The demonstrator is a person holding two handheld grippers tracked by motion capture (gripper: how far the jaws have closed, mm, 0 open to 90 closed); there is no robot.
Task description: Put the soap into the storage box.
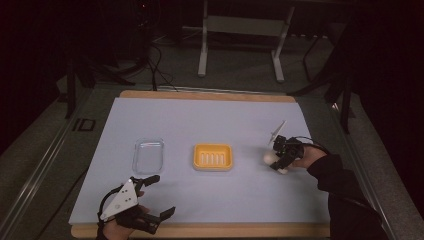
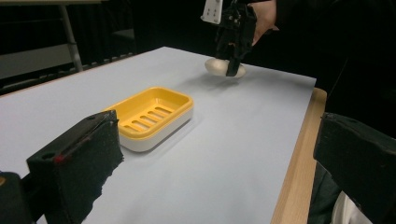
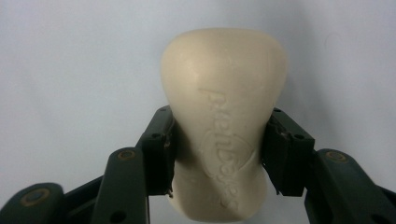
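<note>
A cream bar of soap point(image 3: 224, 88) with raised lettering is clamped across its width by my right gripper point(image 3: 219, 154), both pads pressed on its sides. In the high view the soap point(image 1: 269, 157) and right gripper point(image 1: 276, 163) are at the right of the mat, low over it; whether the bar touches the mat I cannot tell. A yellow soap dish point(image 1: 213, 157) with a slotted insert sits empty at the centre, left of the soap. My left gripper point(image 1: 160, 196) stands open at the near left, nothing between its jaws. The left gripper view looks past the dish point(image 2: 152, 114) to the soap point(image 2: 215, 66).
A clear plastic tray point(image 1: 148, 155) lies left of the dish, just beyond the left gripper. A pale blue mat point(image 1: 210, 120) covers the wooden table, whose bare edge point(image 1: 210, 230) runs along the front. Metal frame legs point(image 1: 202, 55) stand on the floor behind the table.
</note>
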